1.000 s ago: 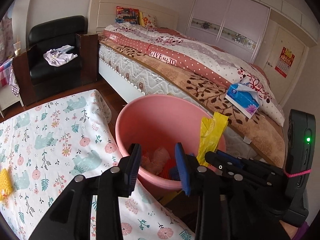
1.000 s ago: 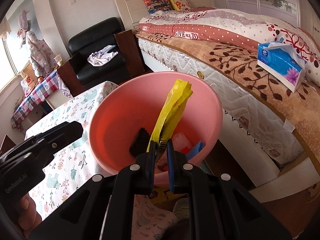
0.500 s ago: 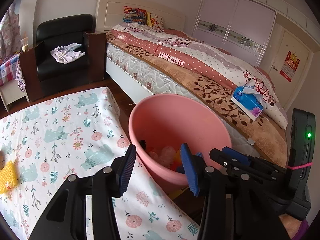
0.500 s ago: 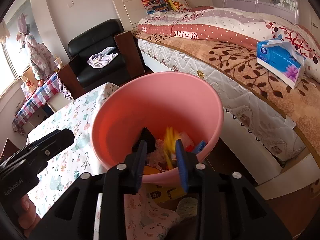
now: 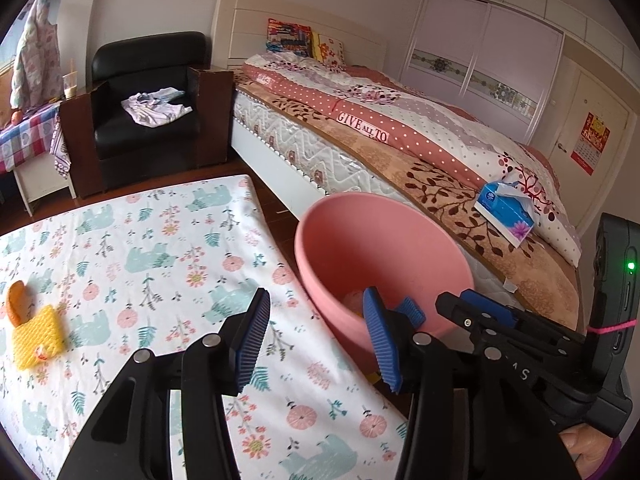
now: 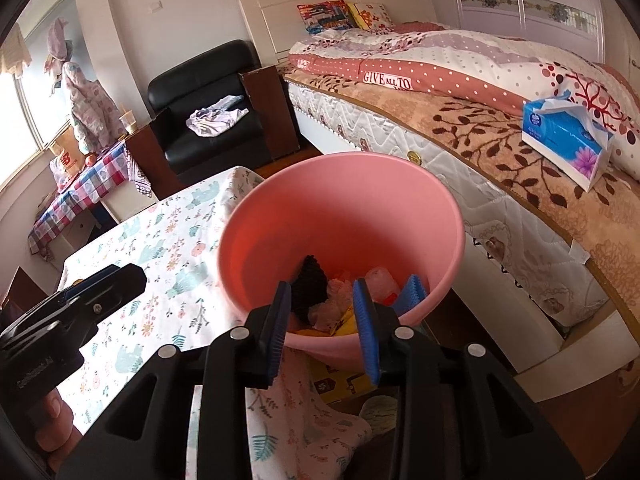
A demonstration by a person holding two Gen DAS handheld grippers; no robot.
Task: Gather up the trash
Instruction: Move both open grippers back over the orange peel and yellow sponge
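Note:
A pink bucket (image 5: 384, 248) (image 6: 344, 208) stands between the floral-cloth table (image 5: 132, 256) and the bed. It holds trash: a black piece (image 6: 310, 284), pale crumpled bits and a yellow wrapper (image 6: 348, 326) at the bottom. My right gripper (image 6: 322, 322) is open and empty at the bucket's near rim. My left gripper (image 5: 316, 340) is open and empty over the table's right edge beside the bucket. A yellow sponge-like piece (image 5: 36, 336) and an orange peel (image 5: 18, 300) lie on the table at the left.
A bed (image 5: 400, 148) with a blue tissue box (image 5: 506, 216) (image 6: 568, 140) runs along the right. A black armchair (image 5: 148, 108) with clothes stands at the back. A checked-cloth side table (image 6: 88, 180) is at the far left.
My right gripper opened and the yellow wrapper fell into the bucket. My left gripper swung left and opened wider, bringing the table and its yellow piece into view.

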